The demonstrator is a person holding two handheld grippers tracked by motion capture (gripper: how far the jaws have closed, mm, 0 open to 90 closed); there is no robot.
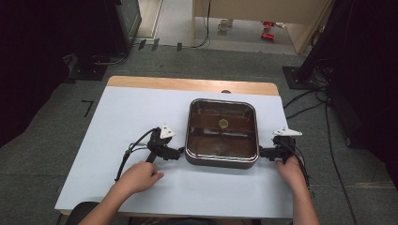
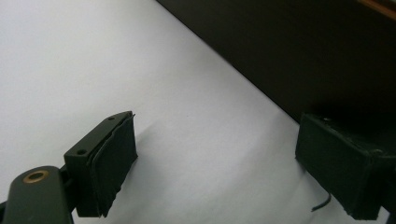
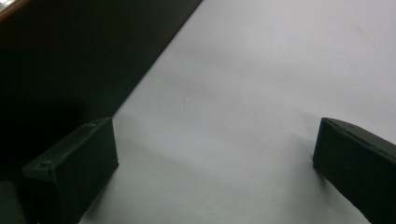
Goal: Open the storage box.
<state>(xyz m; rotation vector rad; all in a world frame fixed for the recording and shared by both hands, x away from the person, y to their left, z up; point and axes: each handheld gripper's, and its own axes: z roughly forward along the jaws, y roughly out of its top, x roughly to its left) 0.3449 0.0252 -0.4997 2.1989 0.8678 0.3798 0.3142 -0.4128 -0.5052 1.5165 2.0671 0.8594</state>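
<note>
A square dark pan (image 1: 222,132) with a glass lid and a small brass knob (image 1: 223,123) sits in the middle of the white table. My left gripper (image 1: 177,153) rests on the table just off the pan's left wall, jaws wide open with bare white surface between them (image 2: 215,163). The pan's dark side (image 2: 299,60) fills the upper right of the left gripper view. My right gripper (image 1: 263,152) lies by the pan's right wall, also open over bare table (image 3: 215,172). The pan's dark wall (image 3: 70,56) shows at upper left there.
The white sheet (image 1: 117,117) covers a wooden table (image 1: 187,84) whose far edge shows bare wood. Cables (image 1: 305,101) trail on the grey floor at right. Dark equipment stands (image 1: 94,61) flank the far corners.
</note>
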